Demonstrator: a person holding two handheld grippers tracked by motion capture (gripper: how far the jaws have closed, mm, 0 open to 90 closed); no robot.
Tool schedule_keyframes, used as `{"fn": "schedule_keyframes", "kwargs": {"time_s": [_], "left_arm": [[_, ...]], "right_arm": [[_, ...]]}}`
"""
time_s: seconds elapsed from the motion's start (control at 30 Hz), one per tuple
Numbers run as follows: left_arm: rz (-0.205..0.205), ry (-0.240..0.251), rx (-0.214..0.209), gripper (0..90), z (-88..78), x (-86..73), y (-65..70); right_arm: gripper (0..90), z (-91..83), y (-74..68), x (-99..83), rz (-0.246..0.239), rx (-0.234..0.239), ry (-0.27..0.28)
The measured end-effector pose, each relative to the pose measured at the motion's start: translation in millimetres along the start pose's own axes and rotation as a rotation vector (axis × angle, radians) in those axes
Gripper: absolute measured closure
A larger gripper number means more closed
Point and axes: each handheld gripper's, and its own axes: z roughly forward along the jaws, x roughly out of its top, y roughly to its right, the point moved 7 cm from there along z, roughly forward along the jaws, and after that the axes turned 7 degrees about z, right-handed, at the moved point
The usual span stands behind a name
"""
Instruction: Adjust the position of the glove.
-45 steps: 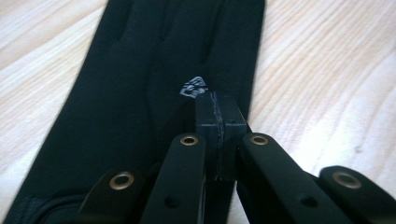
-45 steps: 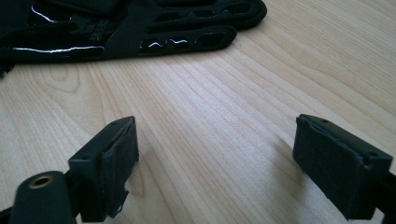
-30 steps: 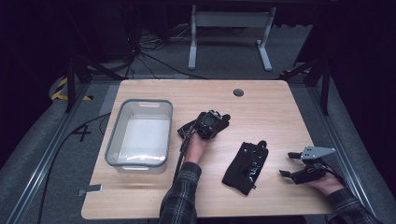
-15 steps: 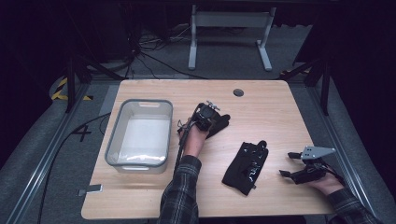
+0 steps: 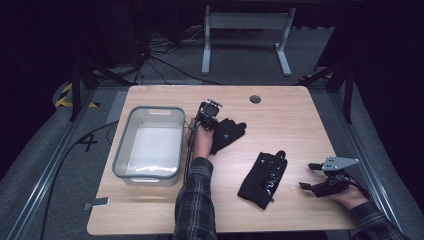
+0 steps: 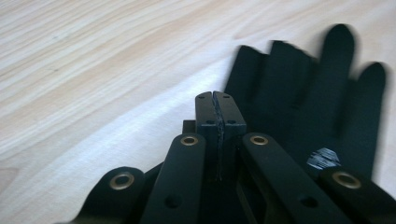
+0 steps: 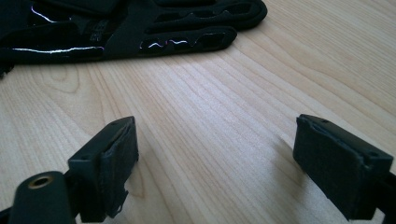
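A plain black glove [image 5: 227,134] lies flat near the table's middle, its fingers spread toward the right. My left gripper [image 5: 210,114] sits over its left edge. In the left gripper view the left gripper [image 6: 219,105] has its pads pressed flush together, no fabric shows between them, and the glove [image 6: 317,102] spreads beyond and to the right. A second black glove [image 5: 262,172] with glossy patches lies front of centre. My right gripper [image 5: 307,176] rests at the front right, jaws wide open toward it. In the right gripper view the right gripper [image 7: 219,140] holds nothing, and that glove [image 7: 140,23] lies ahead.
A clear plastic bin [image 5: 150,111] with a grey rim stands on the left of the wooden table [image 5: 300,120]. A small round cable hole [image 5: 255,99] sits near the far edge. Metal stand legs and cables lie on the floor behind.
My left gripper has moved away from the person and slightly left, toward the far edge of the plain glove. The right gripper and the second glove have stayed put.
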Motion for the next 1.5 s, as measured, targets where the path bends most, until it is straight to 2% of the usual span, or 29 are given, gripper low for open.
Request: {"fn": "schedule_keyframes", "kwargs": {"time_s": [0.13, 0.2, 0.27, 0.47, 0.5, 0.57, 0.8, 0.97, 1.1, 1.13, 1.2, 1.3, 1.4, 1.5], "left_arm": [[-0.018, -0.035, 0.021, 90.0, 7.1, -4.0, -7.4], [-0.024, -0.053, 0.012, 90.0, 9.4, -7.2, -7.6], [-0.015, -0.065, 0.009, 90.0, 9.7, -8.6, -7.4], [-0.007, -0.068, -0.007, 90.0, 8.1, -12.8, -0.1], [-0.001, -0.065, -0.023, 90.0, 6.8, -13.8, 4.3], [0.004, -0.068, -0.029, 90.0, 5.9, -14.5, 6.4], [0.054, -0.055, -0.077, 90.0, 0.0, -16.9, 26.8], [0.076, -0.033, -0.1, 90.0, -5.7, -16.0, 40.8], [0.077, -0.015, -0.112, 90.0, -9.5, -15.1, 47.1], [0.073, -0.002, -0.11, 90.0, -12.0, -14.1, 47.8], [0.049, 0.031, -0.138, 89.3, -20.3, -11.2, 53.0], [0.051, 0.034, -0.172, 75.9, -28.5, -10.1, 64.0], [0.043, 0.035, -0.195, 63.5, -29.8, -11.8, 73.9], [0.046, 0.033, -0.182, 54.6, -25.5, -14.7, 81.2]], "right_arm": [[14.5, -0.2, 0.0, -0.1, 0.001, 0.0, -0.001], [14.5, -0.2, -0.1, -0.1, 0.002, 0.0, -0.001], [14.5, -0.2, 0.0, -0.1, 0.002, 0.0, -0.001], [14.5, 0.0, 0.0, 0.0, 0.001, 0.001, 0.0], [14.4, -0.1, -0.1, 0.0, 0.001, 0.001, -0.001], [14.5, 0.0, 0.0, 0.0, 0.0, 0.0, 0.0], [14.5, 0.0, 0.0, 0.0, 0.0, 0.0, 0.0], [14.4, 0.0, 0.0, 0.0, 0.0, 0.0, 0.0], [14.4, 0.1, 0.0, 0.1, 0.0, 0.0, 0.0], [14.4, 0.1, 0.0, 0.1, 0.0, 0.0, 0.0], [14.4, 0.1, 0.0, 0.1, 0.0, 0.0, 0.0], [14.4, 0.1, 0.0, 0.1, 0.0, 0.0, 0.0], [14.4, 0.3, 0.1, 0.3, -0.001, 0.0, 0.001], [14.4, 0.2, 0.0, 0.2, -0.001, 0.0, 0.0]]}}
